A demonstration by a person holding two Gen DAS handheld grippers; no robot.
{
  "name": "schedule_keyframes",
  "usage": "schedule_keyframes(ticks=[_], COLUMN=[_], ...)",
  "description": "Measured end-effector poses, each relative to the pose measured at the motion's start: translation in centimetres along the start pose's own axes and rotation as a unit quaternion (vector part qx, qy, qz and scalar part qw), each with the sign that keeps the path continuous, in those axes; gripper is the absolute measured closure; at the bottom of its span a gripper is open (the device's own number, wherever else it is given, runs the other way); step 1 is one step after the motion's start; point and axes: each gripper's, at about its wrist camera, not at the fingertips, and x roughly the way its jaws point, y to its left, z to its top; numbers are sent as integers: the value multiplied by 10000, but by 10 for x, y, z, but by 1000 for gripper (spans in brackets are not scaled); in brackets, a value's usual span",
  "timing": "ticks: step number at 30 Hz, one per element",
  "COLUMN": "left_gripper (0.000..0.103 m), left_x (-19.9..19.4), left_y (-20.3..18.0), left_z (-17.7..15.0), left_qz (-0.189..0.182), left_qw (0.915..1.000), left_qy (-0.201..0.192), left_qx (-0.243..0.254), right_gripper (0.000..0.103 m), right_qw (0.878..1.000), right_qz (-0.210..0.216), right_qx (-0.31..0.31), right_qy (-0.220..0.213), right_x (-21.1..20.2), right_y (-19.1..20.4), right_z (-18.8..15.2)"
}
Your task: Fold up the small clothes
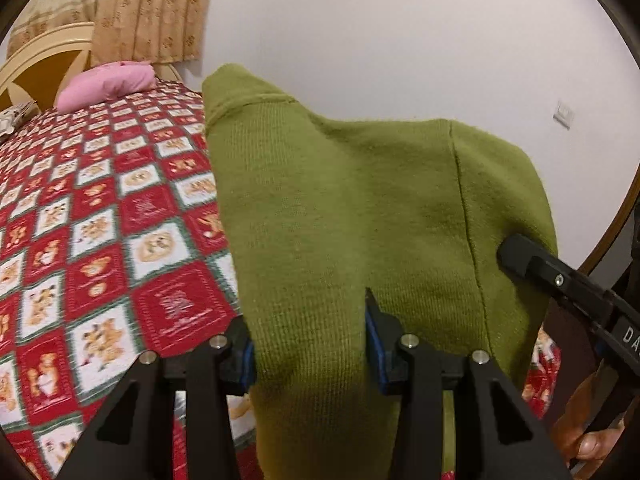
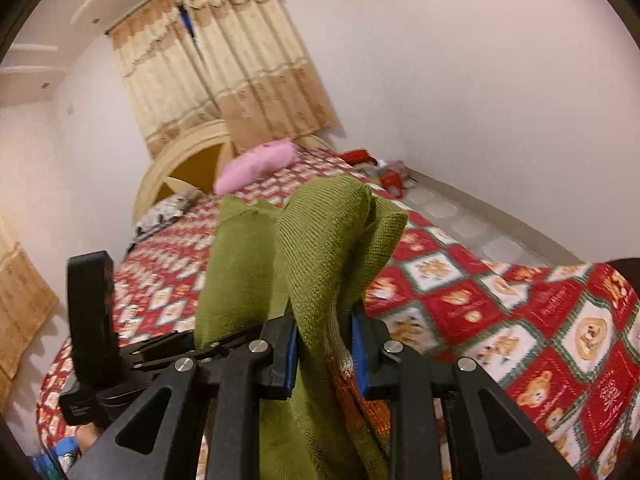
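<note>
A small olive-green knit garment [image 1: 352,216] hangs in the air above the bed, held by both grippers. My left gripper [image 1: 312,344] is shut on its lower edge, cloth bunched between the blue pads. My right gripper [image 2: 324,344] is shut on a thick fold of the same garment [image 2: 320,256], with an orange knit patch [image 2: 348,392] showing at the pads. The right gripper's finger also shows in the left wrist view [image 1: 560,280], pressing the garment's right side. The left gripper shows at the left of the right wrist view [image 2: 92,320].
The bed has a red, white and green bear-pattern quilt [image 1: 104,240]. A pink pillow [image 1: 108,84] lies by the cream headboard [image 2: 180,164]. Beige curtains [image 2: 224,68] hang behind. A white wall [image 1: 400,40] is to the right, with floor tiles and toys [image 2: 384,172] beside the bed.
</note>
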Motion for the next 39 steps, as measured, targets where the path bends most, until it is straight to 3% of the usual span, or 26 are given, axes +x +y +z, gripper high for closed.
schedule_keyframes(ticks=[12, 15, 22, 25, 30, 32, 34, 39], left_gripper=[58, 53, 35, 30, 30, 29, 26, 26], left_x=[80, 88, 96, 91, 53, 39, 28, 25], left_y=[-14, -14, -10, -5, 11, 15, 18, 24], left_z=[9, 5, 6, 7, -4, -13, -25, -50], left_qz=[477, 553, 651, 469, -16, -198, -423, -828], left_qw=[9977, 9968, 9950, 9948, 9975, 9981, 9976, 9923], left_qy=[464, 543, 753, 895, 689, 561, 472, 556], left_qx=[144, 168, -30, -101, -167, -177, -276, -734], right_gripper=[81, 81, 78, 67, 65, 46, 39, 39], right_qw=[9961, 9920, 9834, 9805, 9846, 9870, 9882, 9876], right_qz=[-634, -815, -717, -679, -359, -284, -235, -96], right_qx=[271, 522, 1041, 1176, 1445, 1378, 1298, 1056], right_qy=[544, 812, 1300, 1419, 916, 771, 772, 1160], right_x=[76, 94, 112, 112, 64, 33, 13, -7], right_y=[-67, -87, -112, -119, -125, -119, -113, -94], right_z=[-8, -15, -22, -23, -28, -35, -45, -74])
